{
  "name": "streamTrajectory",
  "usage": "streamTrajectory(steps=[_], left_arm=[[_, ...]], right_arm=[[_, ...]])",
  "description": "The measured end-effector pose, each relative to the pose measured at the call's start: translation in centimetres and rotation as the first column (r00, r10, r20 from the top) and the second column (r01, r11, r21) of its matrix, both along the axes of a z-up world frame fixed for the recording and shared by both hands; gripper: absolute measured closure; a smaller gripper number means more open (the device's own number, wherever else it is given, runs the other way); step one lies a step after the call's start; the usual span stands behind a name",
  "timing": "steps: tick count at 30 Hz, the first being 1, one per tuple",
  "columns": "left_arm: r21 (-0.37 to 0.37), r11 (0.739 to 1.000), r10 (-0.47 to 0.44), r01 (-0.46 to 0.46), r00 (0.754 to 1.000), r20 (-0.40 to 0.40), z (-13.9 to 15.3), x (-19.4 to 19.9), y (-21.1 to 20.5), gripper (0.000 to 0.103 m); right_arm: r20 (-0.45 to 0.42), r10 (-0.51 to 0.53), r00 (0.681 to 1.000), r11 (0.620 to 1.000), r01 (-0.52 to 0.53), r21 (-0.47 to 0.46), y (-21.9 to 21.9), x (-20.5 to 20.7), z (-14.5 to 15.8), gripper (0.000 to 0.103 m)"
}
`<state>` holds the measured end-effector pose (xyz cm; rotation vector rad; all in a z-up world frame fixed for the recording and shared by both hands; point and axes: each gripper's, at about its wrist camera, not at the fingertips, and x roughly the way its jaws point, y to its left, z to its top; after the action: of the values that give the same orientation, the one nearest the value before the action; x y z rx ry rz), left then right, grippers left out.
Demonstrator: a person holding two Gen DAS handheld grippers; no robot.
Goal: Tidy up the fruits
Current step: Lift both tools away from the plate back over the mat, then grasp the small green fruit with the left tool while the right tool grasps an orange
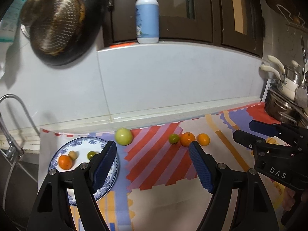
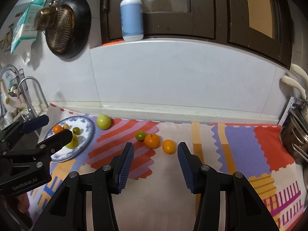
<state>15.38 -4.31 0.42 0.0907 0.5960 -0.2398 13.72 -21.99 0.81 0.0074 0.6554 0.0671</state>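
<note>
both grippers are hovering with jaws spread and empty, the right gripper (image 2: 155, 165) sitting nearest the two oranges (image 2: 152, 141) and small green fruit (image 2: 140, 136) mid-table, straight ahead of it, with the plate (image 2: 89, 134) waiting toward the left edge.

Two wrist views, shared mat (image 1: 154, 163)

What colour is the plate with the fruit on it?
White with a blue flowery rim, the plate shows best in the right wrist view.
</note>
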Motion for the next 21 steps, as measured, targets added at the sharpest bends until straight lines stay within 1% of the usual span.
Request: streamTrajectory(steps=[5, 9, 14, 21], left_arm=[[0.014, 1.000, -0.016, 0.016, 0.999, -0.028, -1.7, 2.4, -0.8, 0.026], [0.032, 0.999, -0.034, 0.037, 0.997, -0.067, -3.5, 4.2, -1.4, 0.026], [0.032, 0.997, -0.063, 0.067, 0.993, -0.105, -5.2, 6.1, -2.0, 0.026], [0.040, 0.994, -0.093, 0.100, 0.983, -0.159, -7.9, 9.0, -3.5, 0.026]], right_arm=[[-0.041, -0.024, 0.999, 1.000, 0.025, 0.015, -0.7, 1.8, -1.7, 0.055], [-0.077, -0.032, 0.997, 0.999, 0.033, 0.015, -1.1, 3.3, -3.4, 0.055], [-0.126, -0.034, 0.991, 0.999, 0.037, 0.022, -1.5, 5.3, -5.6, 0.055], [-0.172, -0.032, 0.985, 0.999, 0.038, 0.029, -2.0, 7.5, -7.9, 0.055]])
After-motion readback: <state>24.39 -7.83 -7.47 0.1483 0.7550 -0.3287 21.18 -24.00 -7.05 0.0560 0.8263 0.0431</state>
